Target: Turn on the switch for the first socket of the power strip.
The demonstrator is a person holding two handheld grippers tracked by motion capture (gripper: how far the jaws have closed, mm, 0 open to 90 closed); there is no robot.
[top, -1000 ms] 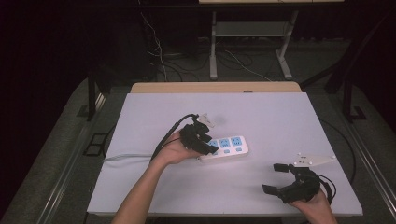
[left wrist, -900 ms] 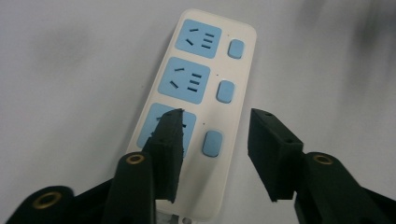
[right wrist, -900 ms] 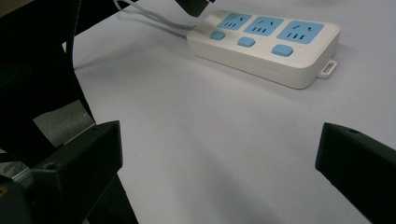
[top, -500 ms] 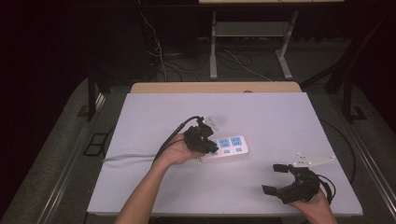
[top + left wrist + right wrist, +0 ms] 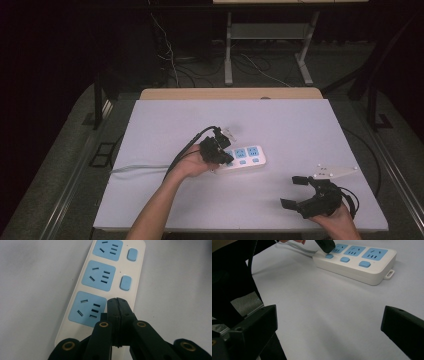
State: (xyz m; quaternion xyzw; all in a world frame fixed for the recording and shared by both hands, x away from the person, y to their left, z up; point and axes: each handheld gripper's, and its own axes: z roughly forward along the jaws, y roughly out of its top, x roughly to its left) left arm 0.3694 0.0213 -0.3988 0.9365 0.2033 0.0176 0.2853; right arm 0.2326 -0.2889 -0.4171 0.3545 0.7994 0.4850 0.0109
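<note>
We see the left tongs (image 5: 223, 156) just left of centre in the high view, their jaws pressed flat together with nothing between them; they have just been closing. In the left gripper view the closed tip (image 5: 117, 305) sits over the white power strip (image 5: 85, 305), right where the nearest of the three blue rocker switches would be, beside the nearest blue socket (image 5: 87, 308). The power strip (image 5: 242, 157) lies flat near the middle of the desk (image 5: 300, 125), its grey cable (image 5: 135, 169) trailing toward the left edge.

We judge the risk to be a skewed press: the tip could slide off the small switch onto the socket face, or push sideways and skate the light strip across the smooth desk, since nothing braces it. The tongs' own black cable, looping near the strip, could also drag on it.

The left forearm reaches up from the bottom edge with the wrist bent so the tongs tip down onto the strip's near end. At lower right, the right tongs (image 5: 295, 192) rest low over the desk, jaws spread wide and empty, well apart from the strip and pointed toward it.
</note>
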